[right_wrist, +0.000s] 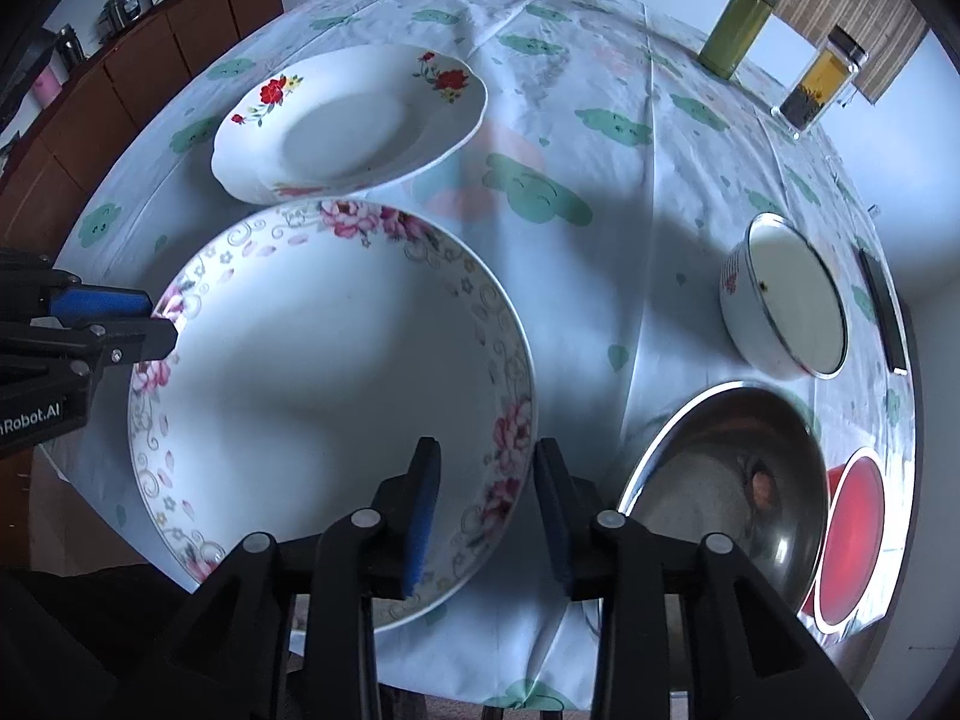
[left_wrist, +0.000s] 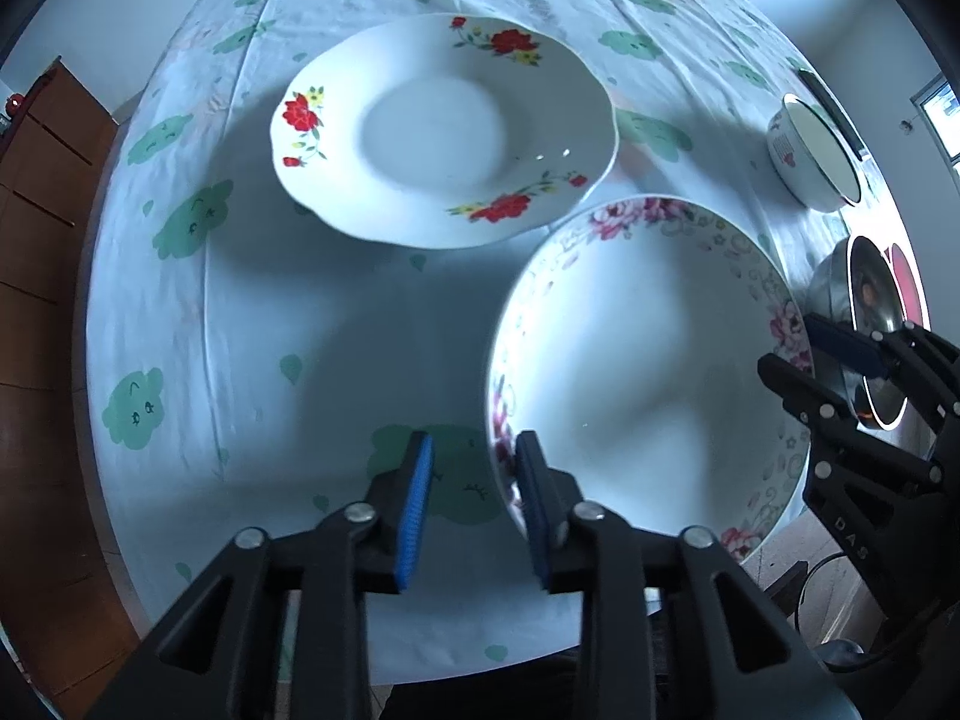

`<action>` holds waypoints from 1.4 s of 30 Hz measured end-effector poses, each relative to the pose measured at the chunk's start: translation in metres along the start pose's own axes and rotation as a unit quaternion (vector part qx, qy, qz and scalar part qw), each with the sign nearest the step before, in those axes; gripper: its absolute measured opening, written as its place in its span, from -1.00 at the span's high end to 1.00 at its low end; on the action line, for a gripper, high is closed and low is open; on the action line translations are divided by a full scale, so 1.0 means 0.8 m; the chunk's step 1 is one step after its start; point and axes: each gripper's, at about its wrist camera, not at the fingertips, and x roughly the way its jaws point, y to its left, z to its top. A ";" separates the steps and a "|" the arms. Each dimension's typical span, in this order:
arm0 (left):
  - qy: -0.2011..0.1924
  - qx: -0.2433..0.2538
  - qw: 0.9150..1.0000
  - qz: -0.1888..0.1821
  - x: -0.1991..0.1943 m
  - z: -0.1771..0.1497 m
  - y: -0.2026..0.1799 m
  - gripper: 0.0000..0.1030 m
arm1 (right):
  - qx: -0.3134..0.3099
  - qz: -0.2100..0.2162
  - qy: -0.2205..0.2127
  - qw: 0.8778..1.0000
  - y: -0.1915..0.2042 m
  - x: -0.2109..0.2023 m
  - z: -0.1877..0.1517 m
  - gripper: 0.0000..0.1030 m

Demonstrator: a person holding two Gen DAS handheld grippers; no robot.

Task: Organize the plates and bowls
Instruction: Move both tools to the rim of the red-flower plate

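"DAS" in pale letters on right gripper body, behind its fingers. "nRobot.AI", start cut off, on left gripper body.

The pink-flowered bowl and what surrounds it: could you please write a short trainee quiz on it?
1. True or false: the right hand-held gripper straddles the rim of the pink-flowered bowl, pads clear of it.
2. Which dish sits just beyond that bowl? A red-flowered plate; B steel bowl; C red bowl.
3. Fill in: the left hand-held gripper is at the bowl's ___ side.

Key: 1 true; 2 A; 3 left.
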 end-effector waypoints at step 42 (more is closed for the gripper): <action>-0.045 -0.095 0.994 0.002 -0.024 0.077 0.124 -0.16 | 0.117 0.125 -0.023 0.985 -0.033 0.002 0.123 0.26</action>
